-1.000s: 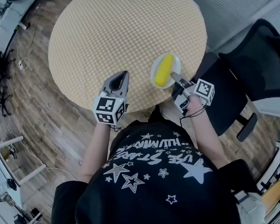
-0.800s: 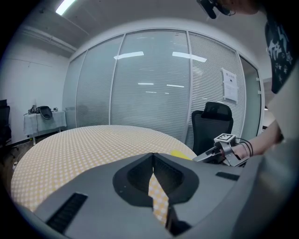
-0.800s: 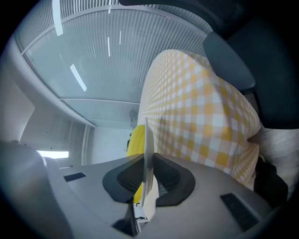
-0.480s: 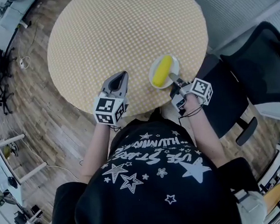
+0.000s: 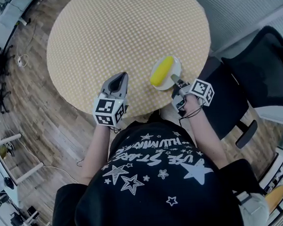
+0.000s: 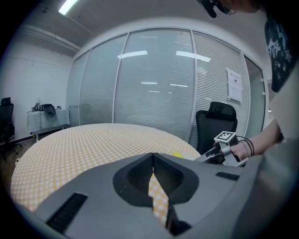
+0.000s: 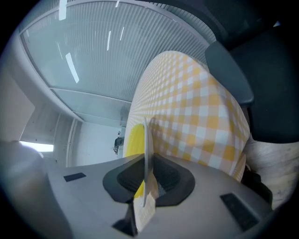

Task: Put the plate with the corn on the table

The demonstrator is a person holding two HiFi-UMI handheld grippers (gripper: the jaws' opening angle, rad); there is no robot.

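the right gripper [image 5: 174, 78] is squeezed shut on the near edge of the white plate [image 5: 176, 63]. its two jaws pinch the thin rim between them. in the right gripper view the plate shows edge-on. the yellow corn [image 5: 161, 70] lies on the plate. the plate is over the near right edge of the round table [image 5: 125, 28], which has a yellow checked cloth on it. i cannot tell if the plate sits on the cloth or is just above it. the left gripper [image 5: 121, 78] is closed too, tips together, with nothing in them. it is over the near edge of the table, near the plate but not touching it. a black chair [image 5: 259, 62] stands to the right of the table.
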